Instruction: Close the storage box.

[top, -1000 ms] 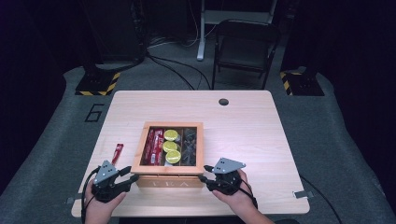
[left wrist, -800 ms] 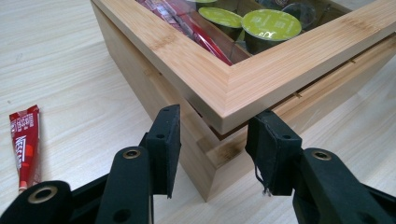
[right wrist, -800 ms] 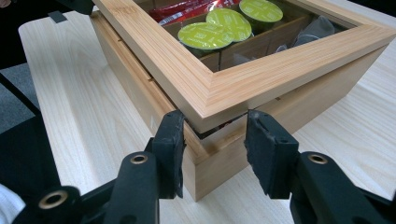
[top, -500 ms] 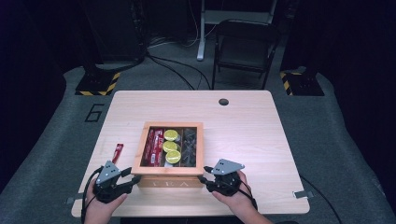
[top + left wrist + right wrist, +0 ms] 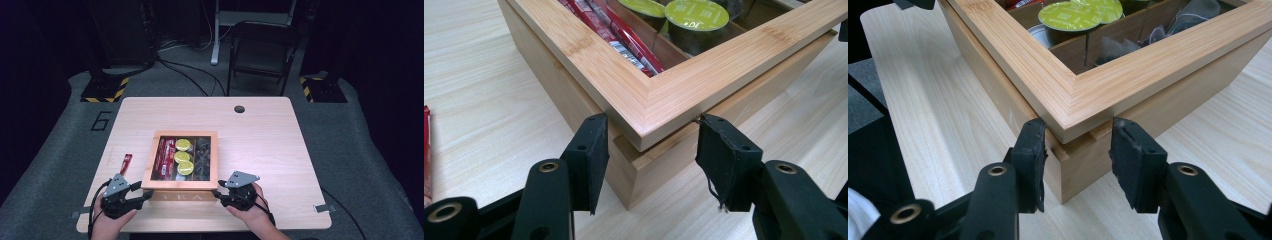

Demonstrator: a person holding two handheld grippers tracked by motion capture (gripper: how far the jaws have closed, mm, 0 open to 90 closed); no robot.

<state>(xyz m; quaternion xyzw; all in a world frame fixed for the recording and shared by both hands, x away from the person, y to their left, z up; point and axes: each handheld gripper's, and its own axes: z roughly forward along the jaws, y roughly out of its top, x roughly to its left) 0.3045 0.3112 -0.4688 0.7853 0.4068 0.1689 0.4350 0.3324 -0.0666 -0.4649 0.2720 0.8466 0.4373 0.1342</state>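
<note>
Left tool (image 5: 651, 150) has just been opening its jaws, now loose around the tea box's (image 5: 181, 189) near corner; right tool (image 5: 1077, 150) unchanged, straddling the other corner, pads just off.

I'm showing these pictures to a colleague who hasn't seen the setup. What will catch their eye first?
Probably the wooden tea box in the middle of the table, its glass lid showing green-topped capsules and red sachets. The left tongs and right tongs each straddle a near corner. A stray red packet lies left of the box.
</note>
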